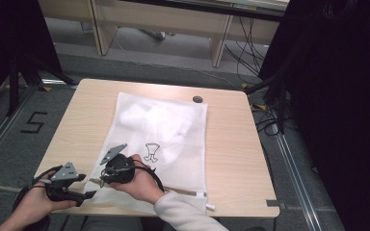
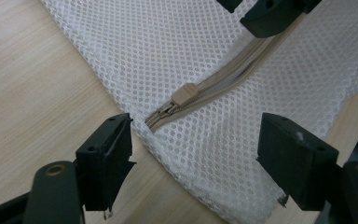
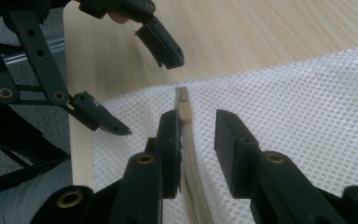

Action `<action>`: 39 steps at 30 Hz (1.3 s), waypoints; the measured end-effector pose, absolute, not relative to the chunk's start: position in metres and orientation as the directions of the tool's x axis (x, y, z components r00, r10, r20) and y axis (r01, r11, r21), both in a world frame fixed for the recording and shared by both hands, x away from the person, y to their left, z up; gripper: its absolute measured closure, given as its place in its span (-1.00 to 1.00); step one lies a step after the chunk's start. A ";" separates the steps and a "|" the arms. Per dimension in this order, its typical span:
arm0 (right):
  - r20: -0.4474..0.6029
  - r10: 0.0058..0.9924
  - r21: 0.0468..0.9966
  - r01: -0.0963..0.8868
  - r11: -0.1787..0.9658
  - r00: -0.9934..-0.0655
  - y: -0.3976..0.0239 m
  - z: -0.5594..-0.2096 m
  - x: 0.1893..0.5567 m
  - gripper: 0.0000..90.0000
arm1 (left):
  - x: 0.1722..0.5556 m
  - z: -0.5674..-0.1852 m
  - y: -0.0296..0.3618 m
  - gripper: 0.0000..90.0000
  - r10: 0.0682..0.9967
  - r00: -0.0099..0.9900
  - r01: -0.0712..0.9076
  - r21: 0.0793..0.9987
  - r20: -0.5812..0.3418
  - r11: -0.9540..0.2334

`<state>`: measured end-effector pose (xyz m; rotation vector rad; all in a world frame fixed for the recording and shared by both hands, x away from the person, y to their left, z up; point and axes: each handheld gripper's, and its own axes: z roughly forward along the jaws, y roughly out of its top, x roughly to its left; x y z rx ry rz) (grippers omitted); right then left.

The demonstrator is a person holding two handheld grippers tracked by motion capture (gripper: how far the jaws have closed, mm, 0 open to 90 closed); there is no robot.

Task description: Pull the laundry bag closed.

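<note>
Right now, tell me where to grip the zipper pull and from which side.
Grip the small tan zipper pull by its flat tab, which lies at the corner end of the zipper on the mesh bag. Come from above, jaws astride the zipper line, as the right gripper already stands. The tab lies low on the mesh, so pinch its sides, probably without catching fabric.

Left hand [image 1: 34, 202]: enters from the bottom left corner, wrapped around its gripper's body
Left gripper [image 1: 90, 194]: held low and nearly level, pointing right, jaws spread wide with nothing pressed between the pads
Right hand [image 1: 142, 183]: forearm in a pale sleeve [image 1: 183, 214] comes in from the bottom edge and angles up to the left
Right gripper [image 2: 256, 9]: points down and leftward toward the left gripper, jaws partly closed with a gap between the pads
</note>
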<state>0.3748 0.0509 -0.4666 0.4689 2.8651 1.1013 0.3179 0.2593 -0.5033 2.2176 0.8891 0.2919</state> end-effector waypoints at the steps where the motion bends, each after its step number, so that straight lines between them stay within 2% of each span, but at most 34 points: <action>1: 0.068 0.288 0.657 0.261 0.707 -0.955 0.052 -0.467 0.376 0.61 | 0.318 -0.503 0.260 -0.43 0.672 0.739 0.509 0.690 -0.043 -0.515; 18: 0.107 0.286 0.630 0.288 0.721 -0.952 0.071 -0.478 0.381 0.67 | 0.319 -0.502 0.261 -0.42 0.678 0.734 0.511 0.687 -0.036 -0.516; 19: 0.047 0.216 0.648 0.195 0.737 -0.975 0.074 -0.481 0.387 0.67 | 0.318 -0.502 0.261 -0.42 0.681 0.731 0.512 0.695 -0.045 -0.504; 20: 0.102 0.283 0.620 0.284 0.732 -0.954 0.075 -0.480 0.381 0.67 | 0.319 -0.502 0.261 -0.42 0.684 0.728 0.513 0.695 -0.041 -0.504; 25: 0.131 0.294 0.603 0.311 0.734 -0.947 0.080 -0.484 0.380 0.68 | 0.318 -0.503 0.261 -0.42 0.679 0.732 0.516 0.689 -0.047 -0.508; 28: 0.116 0.281 0.610 0.292 0.737 -0.953 0.082 -0.488 0.384 0.68 | 0.318 -0.503 0.262 -0.42 0.683 0.729 0.521 0.687 -0.049 -0.507; 38: 0.142 0.301 0.585 0.325 0.743 -0.943 0.087 -0.497 0.386 0.68 | 0.319 -0.503 0.263 -0.42 0.688 0.725 0.523 0.679 -0.037 -0.515; 39: 0.129 0.286 0.593 0.305 0.745 -0.950 0.087 -0.497 0.387 0.68 | 0.319 -0.503 0.263 -0.42 0.688 0.725 0.524 0.679 -0.038 -0.515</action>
